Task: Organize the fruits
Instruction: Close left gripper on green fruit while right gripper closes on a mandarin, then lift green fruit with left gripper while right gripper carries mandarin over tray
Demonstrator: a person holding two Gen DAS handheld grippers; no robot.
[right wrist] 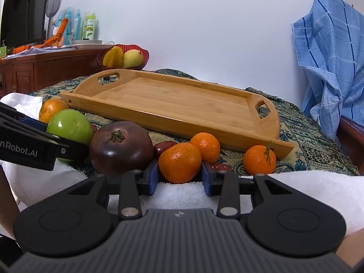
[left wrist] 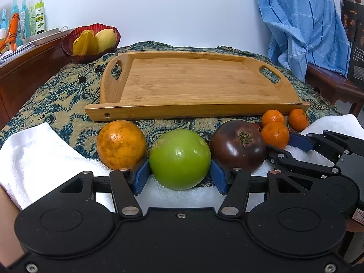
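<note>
The wooden tray (left wrist: 186, 79) lies bare, its long axis running crosswise just beyond the row of fruit, so each lift needs only a short carry forward over the near rim. The green apple (left wrist: 179, 159) sits between the pads of the left gripper (left wrist: 179, 175), which press both its flanks. The right gripper (right wrist: 179, 175) stands nearer the mandarins; its pads close on the front mandarin (right wrist: 179, 162), seemingly touching it. The dark tomato (right wrist: 120, 146) lies between the two tools. The left gripper's side reads "nRobot.AI"; the bottle (left wrist: 39, 16) labels are too small to read.
</note>
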